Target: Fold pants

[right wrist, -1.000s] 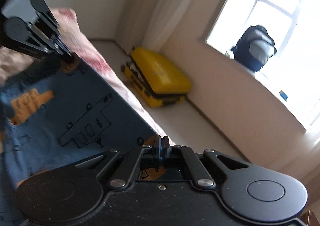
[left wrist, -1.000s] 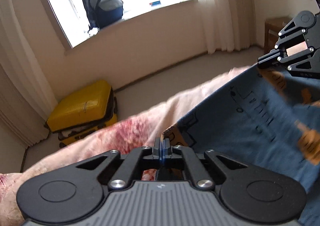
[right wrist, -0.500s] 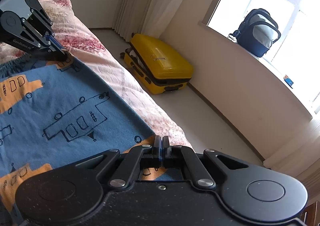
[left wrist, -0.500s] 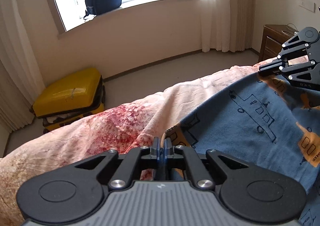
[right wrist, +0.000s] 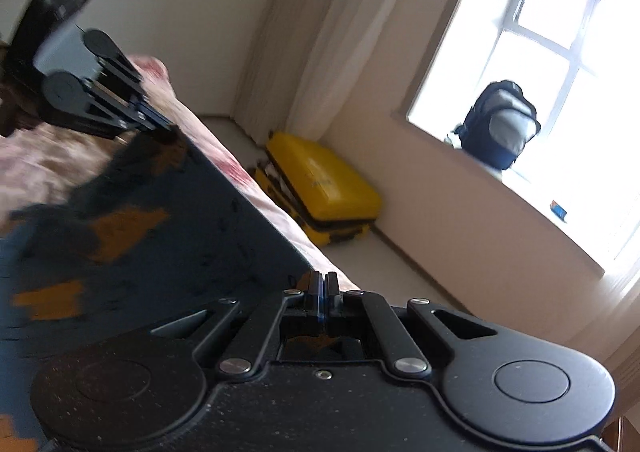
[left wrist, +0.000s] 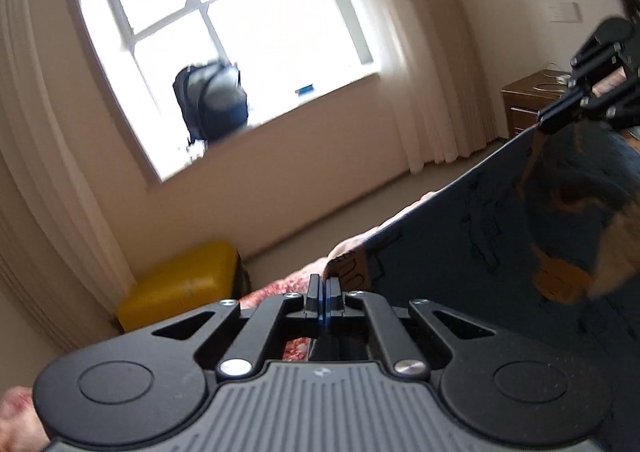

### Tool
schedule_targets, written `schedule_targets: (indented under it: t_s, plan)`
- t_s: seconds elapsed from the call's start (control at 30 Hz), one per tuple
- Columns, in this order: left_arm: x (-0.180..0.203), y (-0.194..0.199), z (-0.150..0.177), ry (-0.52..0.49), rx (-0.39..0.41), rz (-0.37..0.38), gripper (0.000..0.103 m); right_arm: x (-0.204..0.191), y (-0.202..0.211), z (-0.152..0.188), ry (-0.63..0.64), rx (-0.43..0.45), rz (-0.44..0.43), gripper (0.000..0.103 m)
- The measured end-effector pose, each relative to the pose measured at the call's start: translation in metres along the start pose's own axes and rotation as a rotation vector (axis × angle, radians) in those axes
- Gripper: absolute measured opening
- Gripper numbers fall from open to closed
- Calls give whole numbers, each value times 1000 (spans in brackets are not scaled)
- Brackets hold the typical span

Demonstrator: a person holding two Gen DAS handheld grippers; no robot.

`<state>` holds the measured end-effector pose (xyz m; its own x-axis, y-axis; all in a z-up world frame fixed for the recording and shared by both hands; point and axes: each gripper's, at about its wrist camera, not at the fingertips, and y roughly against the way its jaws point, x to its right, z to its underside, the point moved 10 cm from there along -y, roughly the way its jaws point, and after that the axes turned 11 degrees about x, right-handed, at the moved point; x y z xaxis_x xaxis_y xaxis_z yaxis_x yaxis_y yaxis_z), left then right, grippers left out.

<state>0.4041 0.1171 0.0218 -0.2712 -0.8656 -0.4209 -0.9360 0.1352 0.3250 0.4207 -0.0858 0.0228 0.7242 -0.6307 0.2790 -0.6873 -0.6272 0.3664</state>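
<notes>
Your left gripper [left wrist: 323, 286] is clamped on one corner of the pants [left wrist: 500, 236], your right gripper [right wrist: 322, 284] clamped on the other corner. The blue fabric with orange patches is stretched taut between the two grippers, its held edge lifted above the pink floral bedspread [right wrist: 52, 155]; the rest drapes down, blurred. Beyond the bed: yellow suitcase [right wrist: 328, 191] on the floor, dark backpack [left wrist: 212, 103] on the window sill.
</notes>
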Motion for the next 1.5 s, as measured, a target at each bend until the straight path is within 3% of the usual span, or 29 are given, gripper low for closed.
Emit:
schedule_targets:
  t_s: [0.13, 0.3, 0.37, 0.53, 0.73, 1.0, 1.23, 1.37, 1.5]
  plan:
    - [29, 48, 4, -127, 67, 25, 0, -30, 61, 1, -18, 42, -38, 0]
    - [81, 100, 36, -357, 43, 137, 0, -81, 124, 25, -97, 29, -113, 0]
    - [98, 111, 53, -383, 15, 187, 0, -104, 144, 41, -124, 7, -141, 0]
    - [129, 114, 96, -358, -58, 261, 0, -151, 158, 87, -127, -62, -173, 0]
    - [129, 117, 124, -301, -88, 249, 0, -165, 145, 118, -178, -89, -152, 0]
    - [120, 122, 117, -264, -80, 223, 0, -160, 149, 111, -162, -64, -157, 0]
    - [117, 144, 112, -235, -83, 227, 0, -165, 172, 89, -112, -36, -214, 0]
    - [124, 145, 126, -239, -113, 238, 0, -179, 183, 87, -67, -57, -255, 0]
    - [127, 141, 133, -234, -134, 250, 0, -196, 180, 106, -103, -106, -271, 0]
